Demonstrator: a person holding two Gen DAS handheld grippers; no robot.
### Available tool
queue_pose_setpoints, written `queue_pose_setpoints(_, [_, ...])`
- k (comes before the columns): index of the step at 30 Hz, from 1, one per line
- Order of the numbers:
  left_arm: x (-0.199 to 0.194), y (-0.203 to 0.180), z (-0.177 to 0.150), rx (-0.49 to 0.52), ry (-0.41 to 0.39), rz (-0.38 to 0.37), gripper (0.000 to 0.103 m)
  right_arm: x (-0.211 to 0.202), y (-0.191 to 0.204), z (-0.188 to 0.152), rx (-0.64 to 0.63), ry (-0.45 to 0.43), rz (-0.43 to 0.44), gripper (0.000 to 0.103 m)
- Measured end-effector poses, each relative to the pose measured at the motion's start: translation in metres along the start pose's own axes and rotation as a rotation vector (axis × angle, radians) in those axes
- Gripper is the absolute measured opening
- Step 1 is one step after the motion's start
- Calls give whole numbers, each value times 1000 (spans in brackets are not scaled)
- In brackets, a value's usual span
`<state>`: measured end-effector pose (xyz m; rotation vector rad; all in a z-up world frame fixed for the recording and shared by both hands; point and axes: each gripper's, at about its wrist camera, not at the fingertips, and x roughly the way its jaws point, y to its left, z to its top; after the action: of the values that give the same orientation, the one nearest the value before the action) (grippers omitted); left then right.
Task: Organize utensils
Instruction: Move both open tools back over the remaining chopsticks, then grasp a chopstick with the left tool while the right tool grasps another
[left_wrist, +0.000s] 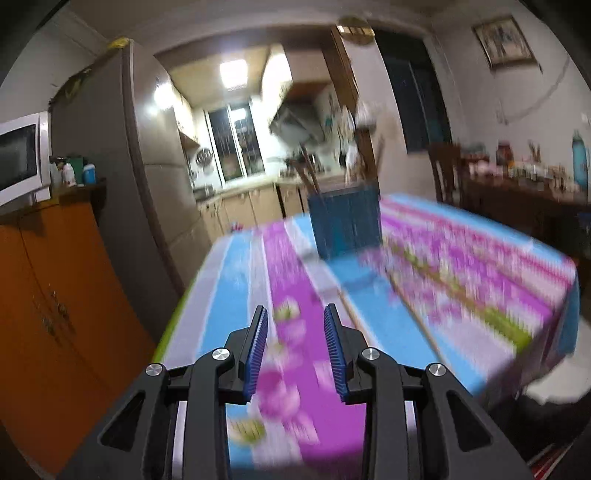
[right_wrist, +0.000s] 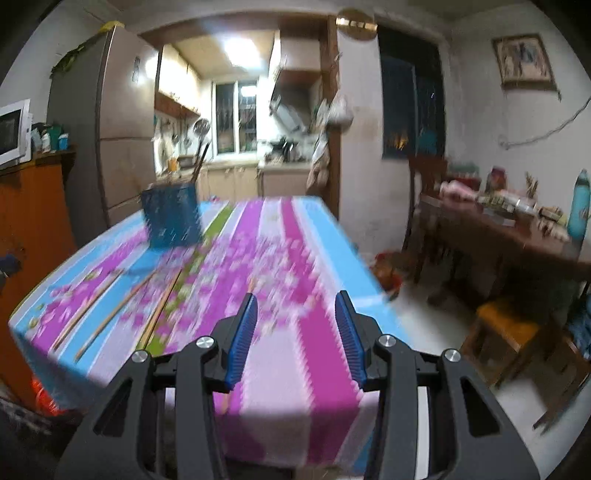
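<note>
The dark blue slotted plastic utensil holder (right_wrist: 171, 218) already stands with a few sticks in it. In front of it, several long wooden chopsticks (right_wrist: 110, 314) lie loose on the cloth — still to collect. Left gripper (left_wrist: 295, 325) and right gripper (right_wrist: 297, 308) gape, empty.

We are in a home dining room opening onto a kitchen. Ahead of the claw lies a table (right_wrist: 317, 332) under a flowered cloth; beyond it a lit kitchen window (right_wrist: 236, 116) above cabinets. To the left stand a refrigerator (left_wrist: 110, 166) and microwave (left_wrist: 20, 158); right, a cluttered sideboard (right_wrist: 517, 236).
</note>
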<state>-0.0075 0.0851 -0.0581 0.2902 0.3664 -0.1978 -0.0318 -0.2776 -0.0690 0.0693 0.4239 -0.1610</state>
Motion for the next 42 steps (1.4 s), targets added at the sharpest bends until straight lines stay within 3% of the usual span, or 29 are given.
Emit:
queue_pose_setpoints(3, [3,-16,-25,-29,63,-71,33,3,26,-25,-3,58,84,42])
queue_pose_setpoints(7, [3,-41,-37,-48,79,-127,33,15,74,-41,-73,88,173,42])
queue_pose_setpoints(14, [18,-57,-49,-51,127,-136,33,19,127,-48,-195,66,191,35])
queue_pose_setpoints(18, [33,-55,-58,-93,176,-126,33,26,132,-53,-204,103,195,26])
queue_pose_setpoints(22, [36,-56,-63,-106,169,-126,33,30,137,-60,-202,118,201,21])
queue_pose_setpoints(42, [37,-57,-64,-148,152,-103,33,51,140,-67,-133,149,227,14])
